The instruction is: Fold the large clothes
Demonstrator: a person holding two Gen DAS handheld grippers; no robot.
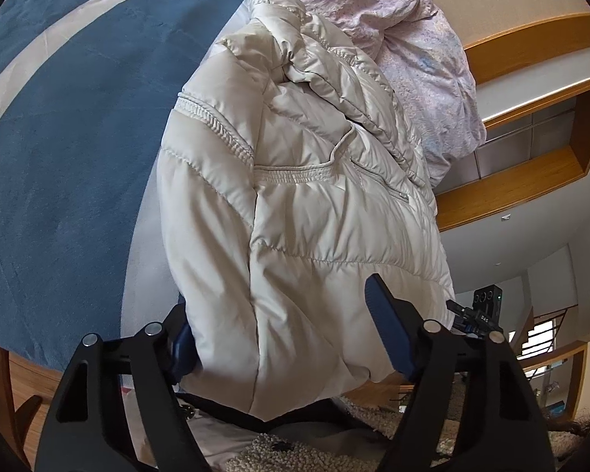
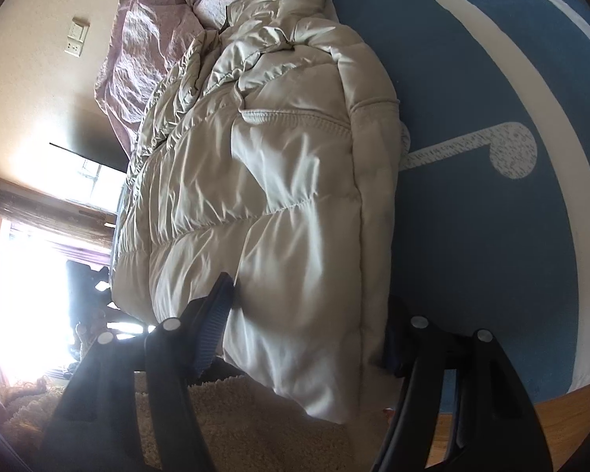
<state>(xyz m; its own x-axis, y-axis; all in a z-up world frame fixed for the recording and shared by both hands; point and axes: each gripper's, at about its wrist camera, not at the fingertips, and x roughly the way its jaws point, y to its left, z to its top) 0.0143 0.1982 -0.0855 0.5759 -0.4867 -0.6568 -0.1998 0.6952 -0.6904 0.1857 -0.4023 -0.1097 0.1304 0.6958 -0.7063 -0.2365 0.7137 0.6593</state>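
Both grippers straddling the hem end of jacket [image 1: 295,204], jaws spread wide around bunched padding. Left gripper [image 1: 287,338]: fingers either side of a thick roll, touching fabric; firm clamp or loose contact, cannot tell. Right gripper [image 2: 306,322]: same stance, far finger mostly hidden under the edge.

Bed [image 1: 59,137] carries the jacket along its edge, collar at 12 o'clock, hem overhanging at 6. Pink quilt [image 1: 405,39] at 1 o'clock, touching the collar.

Progress, judged: sides and sleeves look folded in, long narrow stack. Left: hem-to-collar fold, then flatten.
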